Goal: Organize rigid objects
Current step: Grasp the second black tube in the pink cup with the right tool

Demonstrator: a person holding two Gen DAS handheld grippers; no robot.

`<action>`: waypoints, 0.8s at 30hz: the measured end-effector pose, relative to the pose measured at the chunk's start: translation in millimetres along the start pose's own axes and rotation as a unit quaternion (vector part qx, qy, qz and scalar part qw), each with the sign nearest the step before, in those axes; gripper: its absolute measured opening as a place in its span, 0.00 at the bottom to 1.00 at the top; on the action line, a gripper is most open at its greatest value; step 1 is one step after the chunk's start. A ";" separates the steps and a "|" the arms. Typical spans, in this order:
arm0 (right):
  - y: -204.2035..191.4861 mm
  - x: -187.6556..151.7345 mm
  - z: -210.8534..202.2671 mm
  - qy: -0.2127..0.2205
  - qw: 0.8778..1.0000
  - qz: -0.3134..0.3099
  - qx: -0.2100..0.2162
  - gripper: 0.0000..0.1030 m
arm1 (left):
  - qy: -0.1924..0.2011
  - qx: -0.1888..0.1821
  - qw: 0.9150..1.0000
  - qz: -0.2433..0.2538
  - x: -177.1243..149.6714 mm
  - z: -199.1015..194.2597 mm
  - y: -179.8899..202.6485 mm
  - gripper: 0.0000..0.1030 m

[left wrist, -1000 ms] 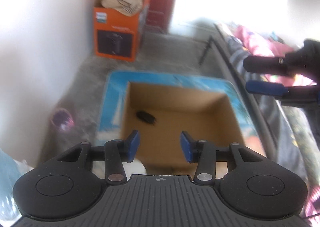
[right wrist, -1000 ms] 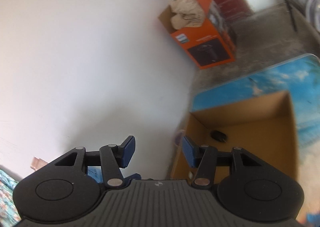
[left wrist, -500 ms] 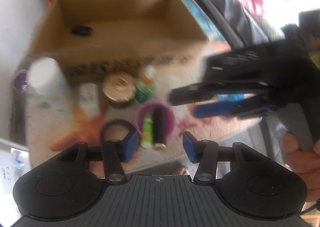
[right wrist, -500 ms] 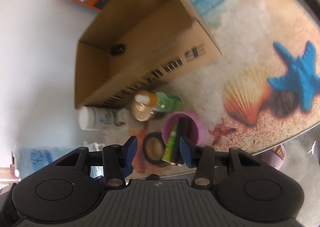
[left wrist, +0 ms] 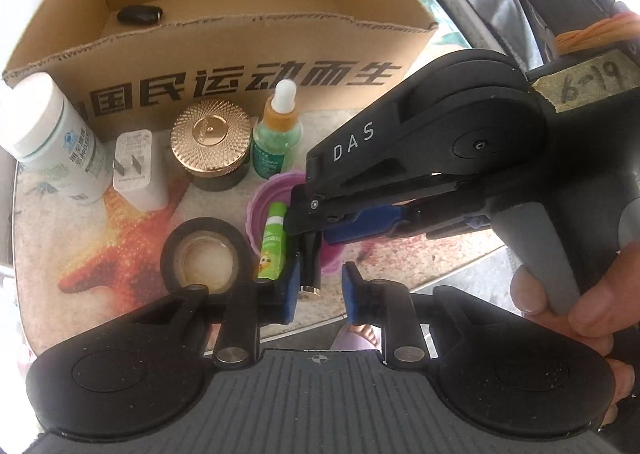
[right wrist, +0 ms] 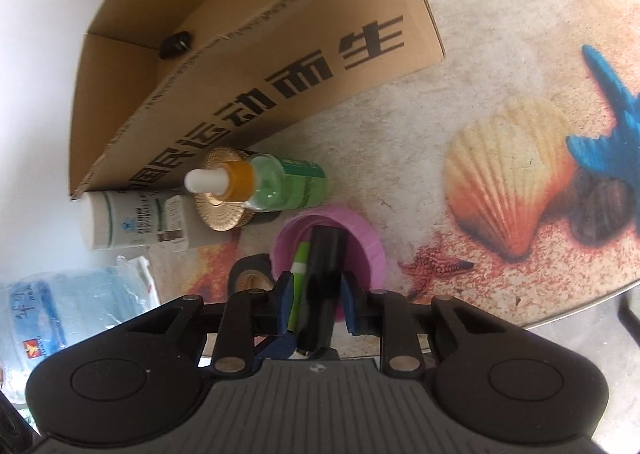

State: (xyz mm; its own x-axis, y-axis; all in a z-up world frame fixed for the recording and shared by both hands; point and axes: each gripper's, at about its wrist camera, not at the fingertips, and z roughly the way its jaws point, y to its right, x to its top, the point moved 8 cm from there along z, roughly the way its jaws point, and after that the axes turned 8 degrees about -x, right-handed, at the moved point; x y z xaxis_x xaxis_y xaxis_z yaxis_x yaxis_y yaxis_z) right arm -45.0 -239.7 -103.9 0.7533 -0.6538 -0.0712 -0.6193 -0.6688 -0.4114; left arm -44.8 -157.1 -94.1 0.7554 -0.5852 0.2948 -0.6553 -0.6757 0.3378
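while narrowing, right gripper [right wrist: 315, 302] jaws flank black tube [right wrist: 324, 274], contact unclear.

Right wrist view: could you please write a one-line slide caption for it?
The right gripper, fingers just closing, straddles the black tube in the pink cup before the cardboard box.

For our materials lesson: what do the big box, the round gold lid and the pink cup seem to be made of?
Box: corrugated cardboard, matt brown; its torn top edge shows fluting.
Gold lid: probably metal or metallised plastic; shiny, with a fine diamond-cut pattern catching light.
Pink cup: likely plastic; smooth, evenly coloured, slightly glossy, with a ribbed rim.
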 end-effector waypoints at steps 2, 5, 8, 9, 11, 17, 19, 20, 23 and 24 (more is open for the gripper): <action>-1.2 0.2 3.6 -0.002 1.000 -0.003 -0.005 0.26 | -0.001 0.000 1.000 -0.003 0.1 4.8 -2.6 0.21; -3.8 0.4 9.1 -0.005 1.000 -0.007 -0.012 0.26 | -0.003 -0.001 1.000 -0.010 0.6 9.6 -6.9 0.21; -3.3 0.6 12.8 -0.008 1.000 -0.002 -0.012 0.26 | -0.007 -0.002 1.000 -0.014 1.3 14.4 -9.9 0.21; -4.3 1.0 14.0 -0.008 1.000 -0.001 -0.012 0.26 | -0.009 -0.004 1.000 -0.016 1.9 17.1 -11.3 0.21; -5.9 2.9 14.6 -0.007 1.000 0.000 -0.012 0.26 | -0.010 -0.006 1.000 -0.019 3.3 18.6 -12.1 0.21; -3.3 8.2 18.2 -0.012 1.000 0.016 -0.002 0.26 | -0.016 -0.010 0.999 -0.031 6.1 24.9 -16.1 0.21; -1.7 8.3 18.8 -0.014 1.000 0.023 0.005 0.26 | -0.016 -0.008 0.999 -0.034 9.3 25.4 -18.4 0.22; -1.3 8.1 18.1 -0.014 1.000 0.024 0.006 0.26 | -0.015 -0.008 0.999 -0.035 10.2 25.5 -18.9 0.21; -0.3 7.5 16.6 -0.015 0.999 0.032 0.014 0.23 | -0.020 -0.009 0.999 -0.046 10.2 25.9 -21.8 0.21; -0.4 6.9 17.3 -0.015 0.999 0.034 0.014 0.23 | -0.022 -0.009 0.998 -0.049 10.2 23.9 -21.6 0.21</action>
State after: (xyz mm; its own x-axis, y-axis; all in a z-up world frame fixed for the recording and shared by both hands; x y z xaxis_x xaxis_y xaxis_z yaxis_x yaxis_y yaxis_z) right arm -35.7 -237.8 -120.0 0.7166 -0.6858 -0.1269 -0.6628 -0.6130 -0.4299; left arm -22.9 -159.2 -119.8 0.8154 -0.5355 0.2200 -0.5772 -0.7227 0.3801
